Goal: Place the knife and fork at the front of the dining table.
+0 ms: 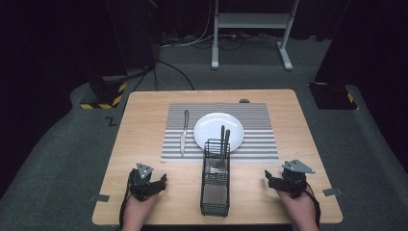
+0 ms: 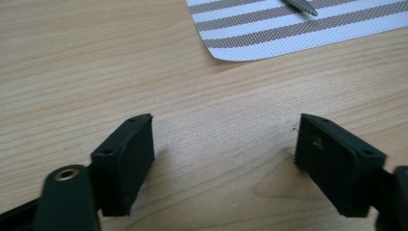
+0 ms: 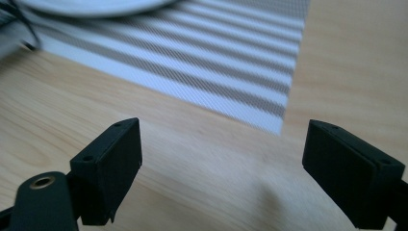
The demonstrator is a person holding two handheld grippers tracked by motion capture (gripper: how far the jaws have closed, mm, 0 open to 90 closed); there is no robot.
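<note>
High view: a wooden table (image 1: pixel 144 130) is seen from above, with a striped mat (image 1: pixel 255 139) laid across its far half. A white plate (image 1: pixel 211 126) is set in the middle of the mat. A knife (image 1: pixel 184 132) is laid on the mat just left of the plate, with its length running near to far. A black wire basket (image 1: pixel 215 192) is placed at the near middle of the table, and its far end reaches over the near edge of the mat, up to the plate. Two dark handles (image 1: pixel 224 137) are seen sticking up from the basket over the plate, and some silver cutlery is seen inside it, but which kind cannot be told.

The left gripper (image 1: pixel 161 182) is held low at the near left of the table, left of the basket. From the left gripper view its jaws are seen spread wide apart, with nothing but bare wood between them. The right gripper (image 1: pixel 269 179) is held at the near right, well apart from the basket. From the right gripper view its jaws are also seen wide apart, and nothing is held.
</note>
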